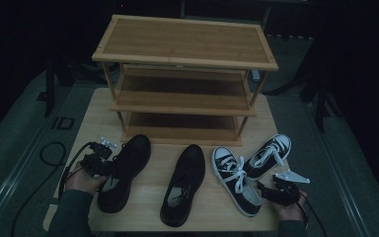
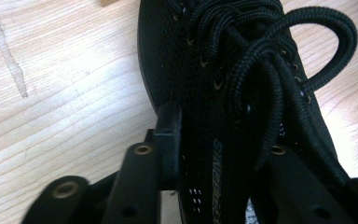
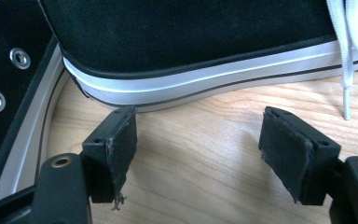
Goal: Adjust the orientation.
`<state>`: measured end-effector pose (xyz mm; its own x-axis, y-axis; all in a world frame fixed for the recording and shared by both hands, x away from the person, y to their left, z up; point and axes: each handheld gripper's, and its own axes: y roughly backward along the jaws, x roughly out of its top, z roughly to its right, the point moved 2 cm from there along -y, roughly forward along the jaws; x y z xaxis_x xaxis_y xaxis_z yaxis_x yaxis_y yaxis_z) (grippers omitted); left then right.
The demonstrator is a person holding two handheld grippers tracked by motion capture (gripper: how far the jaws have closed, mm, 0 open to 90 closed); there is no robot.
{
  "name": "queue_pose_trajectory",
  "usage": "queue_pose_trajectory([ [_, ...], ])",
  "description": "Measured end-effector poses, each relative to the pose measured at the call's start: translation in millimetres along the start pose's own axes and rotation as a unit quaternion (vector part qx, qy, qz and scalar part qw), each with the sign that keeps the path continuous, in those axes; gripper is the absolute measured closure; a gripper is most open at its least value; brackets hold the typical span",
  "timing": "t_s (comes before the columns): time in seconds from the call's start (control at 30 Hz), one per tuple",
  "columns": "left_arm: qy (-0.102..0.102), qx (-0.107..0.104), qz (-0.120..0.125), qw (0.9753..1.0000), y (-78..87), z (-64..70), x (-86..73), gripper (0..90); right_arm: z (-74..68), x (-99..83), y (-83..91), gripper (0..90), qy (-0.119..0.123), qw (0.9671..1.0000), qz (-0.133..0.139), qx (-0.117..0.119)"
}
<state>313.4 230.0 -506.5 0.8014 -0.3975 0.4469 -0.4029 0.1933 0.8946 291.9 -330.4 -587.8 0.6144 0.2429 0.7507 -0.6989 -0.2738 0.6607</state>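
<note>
Your left hand-held gripper [image 1: 103,165] is clamped on the side of the black shoe [image 1: 123,170] at the bench's [image 1: 212,207] near left. Your right hand-held gripper [image 3: 198,140] gapes empty beside the sneaker [image 3: 191,42] at the near right.

Black shoe [image 2: 223,116] matt mesh; sneaker [image 3: 191,37] canvas, glossy rubber; table [image 2: 60,93] wood.

Black lace-up shoes [image 1: 123,170]; black canvas sneakers [image 1: 237,180], white laces, white soles; tan wooden rack [image 1: 185,44].
</note>
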Motion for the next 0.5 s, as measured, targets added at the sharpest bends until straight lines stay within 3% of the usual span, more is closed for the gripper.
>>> queue_pose_trajectory([
  [0.17,0.0,-0.002,-0.005,1.0,1.2,0.9,1.2,77.7,0.0,0.0,0.0,27.6,0.0,1.0,0.0,0.0],
  [0.5,0.015,-0.004,0.014,0.9998,6.1,0.1,0.2,80.6,0.0,-0.1,0.0,27.6,0.0,1.0,0.0,0.0],
])
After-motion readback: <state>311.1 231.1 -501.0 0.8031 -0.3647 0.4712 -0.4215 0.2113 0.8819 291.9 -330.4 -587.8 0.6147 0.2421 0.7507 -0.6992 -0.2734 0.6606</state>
